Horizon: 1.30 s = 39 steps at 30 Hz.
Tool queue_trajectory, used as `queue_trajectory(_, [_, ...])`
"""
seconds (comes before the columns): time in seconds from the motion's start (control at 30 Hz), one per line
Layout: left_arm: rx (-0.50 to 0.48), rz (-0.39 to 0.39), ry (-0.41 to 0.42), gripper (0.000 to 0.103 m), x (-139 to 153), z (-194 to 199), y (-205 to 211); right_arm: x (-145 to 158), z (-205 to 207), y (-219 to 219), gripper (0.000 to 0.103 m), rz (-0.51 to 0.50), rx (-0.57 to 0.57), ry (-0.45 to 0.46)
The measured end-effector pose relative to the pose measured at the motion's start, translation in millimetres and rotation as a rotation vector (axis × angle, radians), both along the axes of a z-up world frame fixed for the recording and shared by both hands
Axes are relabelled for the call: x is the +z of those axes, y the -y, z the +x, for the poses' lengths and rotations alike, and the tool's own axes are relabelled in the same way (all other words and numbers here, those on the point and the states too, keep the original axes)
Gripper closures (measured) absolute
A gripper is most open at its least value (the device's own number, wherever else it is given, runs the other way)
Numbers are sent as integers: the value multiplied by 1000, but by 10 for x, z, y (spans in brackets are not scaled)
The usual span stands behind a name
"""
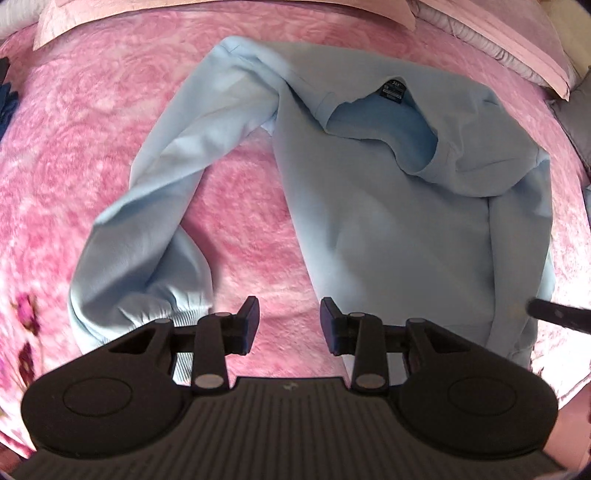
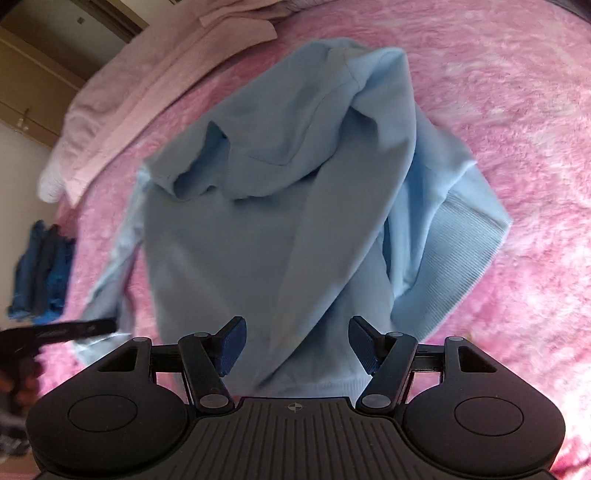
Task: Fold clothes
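A light blue sweatshirt [image 1: 388,206] lies on the pink bedspread [image 1: 110,129], neck away from me. Its left sleeve [image 1: 159,206] stretches out to the side, with its cuff next to my left gripper. The right sleeve [image 2: 354,192] is folded across the body. My left gripper [image 1: 289,323] is open and empty above the bedspread, between the cuff and the body's lower edge. My right gripper [image 2: 295,345] is open and empty above the hem of the sweatshirt [image 2: 258,240]. Each gripper's tip shows at the edge of the other view.
Pale pink pillows and folded bedding [image 1: 229,11] lie along the head of the bed, also in the right wrist view [image 2: 155,77]. A pile of dark blue clothes [image 2: 40,273] sits on the bedspread [image 2: 517,110] to the left. A wooden cupboard [image 2: 33,55] stands beyond.
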<state>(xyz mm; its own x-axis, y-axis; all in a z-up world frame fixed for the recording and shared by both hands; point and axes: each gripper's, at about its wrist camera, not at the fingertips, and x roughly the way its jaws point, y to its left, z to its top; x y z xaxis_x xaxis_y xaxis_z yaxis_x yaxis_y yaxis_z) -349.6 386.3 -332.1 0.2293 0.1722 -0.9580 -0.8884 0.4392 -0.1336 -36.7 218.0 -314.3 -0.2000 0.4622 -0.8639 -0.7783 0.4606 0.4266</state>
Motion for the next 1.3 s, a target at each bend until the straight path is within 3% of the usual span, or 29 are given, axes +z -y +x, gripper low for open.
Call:
queue_trajectory(0.03, [6, 5, -1, 71, 7, -7, 7, -70, 21, -41, 57, -9, -21, 8])
queue_trajectory(0.07, [12, 13, -6, 71, 17, -14, 16, -114, 73, -79, 103, -19, -31, 4])
queue_trajectory(0.17, [30, 52, -22, 71, 109, -47, 51, -35, 316, -159, 103, 7, -34, -19])
queue_trajectory(0.23, [45, 89, -25, 71, 198, -84, 77, 293, 623, -153, 103, 95, -42, 25])
queue_trajectory(0.33, [74, 146, -54, 71, 308, -146, 99, 781, 1204, -116, 103, 178, -122, 168])
queue_trajectory(0.53, [102, 249, -167, 67, 298, -220, 114, 1228, 2136, -22, 102, 132, -347, 532])
queue_trajectory(0.6, [117, 271, -211, 62, 224, -265, 92, 1377, 2446, 9, 90, 115, -422, 653])
queue_trajectory(0.63, [128, 276, -229, 61, 168, -298, 67, 1452, 2602, 25, 60, 106, -460, 713])
queue_trajectory(0.67, [138, 281, -248, 58, 113, -331, 41, 1399, 2602, 79, 28, 97, -461, 702])
queue_trajectory(0.7, [148, 287, -266, 55, 57, -364, 16, 1288, 2531, 150, 26, 87, -446, 659])
queue_trajectory(0.77, [169, 297, -303, 54, -54, -429, -34, 1065, 2390, 294, 26, 66, -416, 571])
queue_trajectory(0.9, [201, 317, -376, 47, -315, -537, -161, 428, 1879, 450, 26, -69, -303, 382])
queue_trajectory(1.03, [251, 295, -357, 47, -476, -644, -309, -22, 1343, 526, 26, -173, -259, 239])
queue_trajectory(1.17, [308, 331, -290, 47, -289, -720, -301, -71, 1126, 478, 26, -191, -270, 183])
queue_trajectory(1.27, [320, 337, -237, 31, -173, -808, -261, -31, 1058, 388, 26, -201, -287, 189])
queue_trajectory(1.3, [317, 322, -237, 30, -201, -833, -270, -28, 1036, 352, 26, -197, -297, 185])
